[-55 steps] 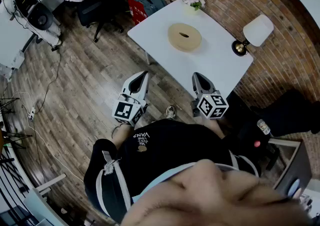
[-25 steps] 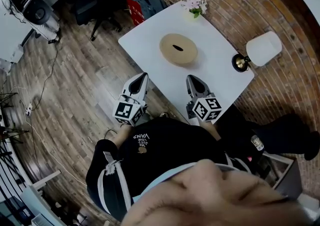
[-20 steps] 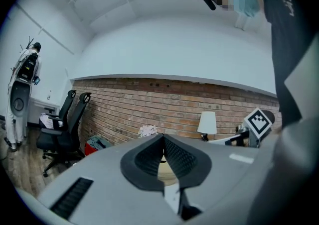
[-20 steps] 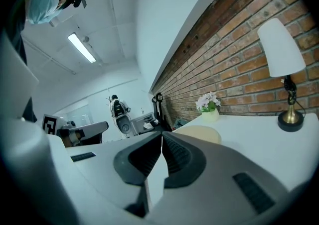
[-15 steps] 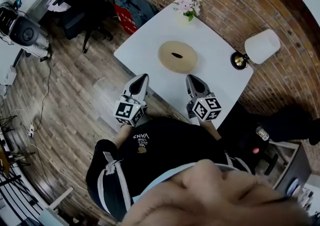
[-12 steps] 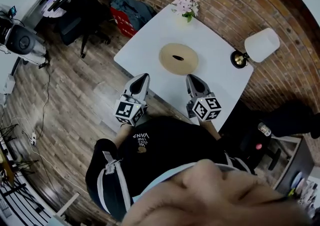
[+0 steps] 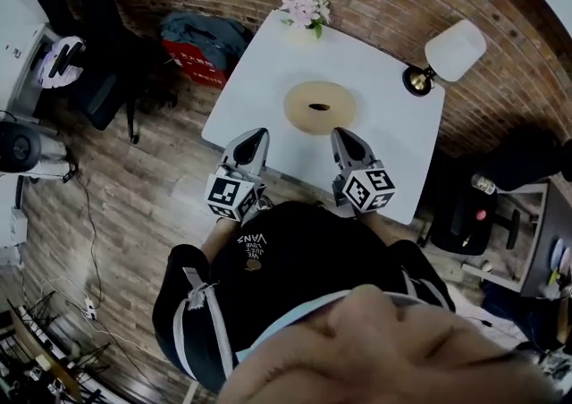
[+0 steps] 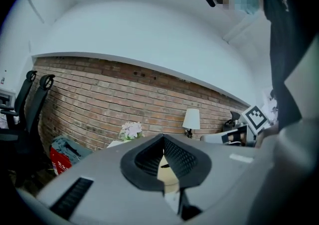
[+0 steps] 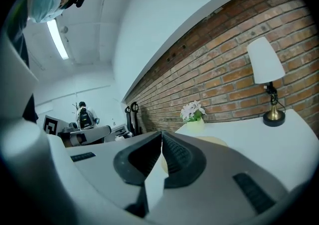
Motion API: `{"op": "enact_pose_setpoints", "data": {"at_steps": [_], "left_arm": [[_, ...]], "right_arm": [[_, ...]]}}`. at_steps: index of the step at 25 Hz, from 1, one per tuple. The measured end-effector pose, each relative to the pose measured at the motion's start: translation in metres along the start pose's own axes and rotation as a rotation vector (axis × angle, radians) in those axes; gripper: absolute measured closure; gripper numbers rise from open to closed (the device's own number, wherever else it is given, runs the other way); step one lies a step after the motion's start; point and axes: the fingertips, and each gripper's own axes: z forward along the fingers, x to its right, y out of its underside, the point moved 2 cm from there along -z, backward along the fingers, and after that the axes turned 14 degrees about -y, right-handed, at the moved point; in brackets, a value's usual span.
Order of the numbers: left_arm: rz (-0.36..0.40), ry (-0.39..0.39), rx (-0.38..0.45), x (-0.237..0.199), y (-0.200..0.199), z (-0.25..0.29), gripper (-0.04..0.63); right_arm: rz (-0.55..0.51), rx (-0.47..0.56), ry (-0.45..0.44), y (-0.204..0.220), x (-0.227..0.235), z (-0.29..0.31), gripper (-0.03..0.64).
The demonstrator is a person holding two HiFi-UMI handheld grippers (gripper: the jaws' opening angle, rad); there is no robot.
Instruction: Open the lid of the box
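Box (image 8: pixel 167 173) mostly hidden behind closed jaws

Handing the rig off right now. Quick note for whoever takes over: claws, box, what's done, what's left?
Claws: left claw shut and empty; right claw shut and empty. Both are held side by side at the near edge of the table, pointing toward the box and touching nothing.
Things: round tan box mid-table, lid on. The flowers and lamp stand at the far side.
Done: nothing on the box yet.
Left: reach in, open a claw, grip the lid, lift it off.
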Motion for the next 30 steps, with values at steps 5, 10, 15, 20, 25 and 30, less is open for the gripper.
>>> {"op": "enact_pose_setpoints", "data": {"at_steps": [5, 10, 15, 20, 25, 30], "left_arm": [[0.025, 0.114, -0.027, -0.012, 0.000, 0.006, 0.586], [0.030, 0.175, -0.044, -0.028, 0.005, 0.008, 0.586], [0.019, 0.184, -0.061, -0.034, 0.013, 0.015, 0.586], [0.032, 0.189, -0.075, -0.032, 0.019, 0.029, 0.586], [0.037, 0.185, -0.071, -0.029, 0.025, 0.048, 0.586], [0.051, 0.158, -0.080, -0.026, 0.033, 0.072, 0.586]], "right_arm": [[0.006, 0.042, 0.079, 0.005, -0.011, 0.006, 0.612], [-0.002, 0.063, 0.121, 0.010, -0.021, 0.013, 0.612], [-0.005, 0.054, 0.117, 0.014, -0.021, 0.020, 0.611], [-0.043, 0.007, 0.085, 0.015, -0.009, 0.031, 0.611], [-0.084, -0.048, 0.043, 0.012, 0.008, 0.041, 0.611], [-0.119, -0.113, 0.004, 0.010, 0.028, 0.052, 0.611]]}}
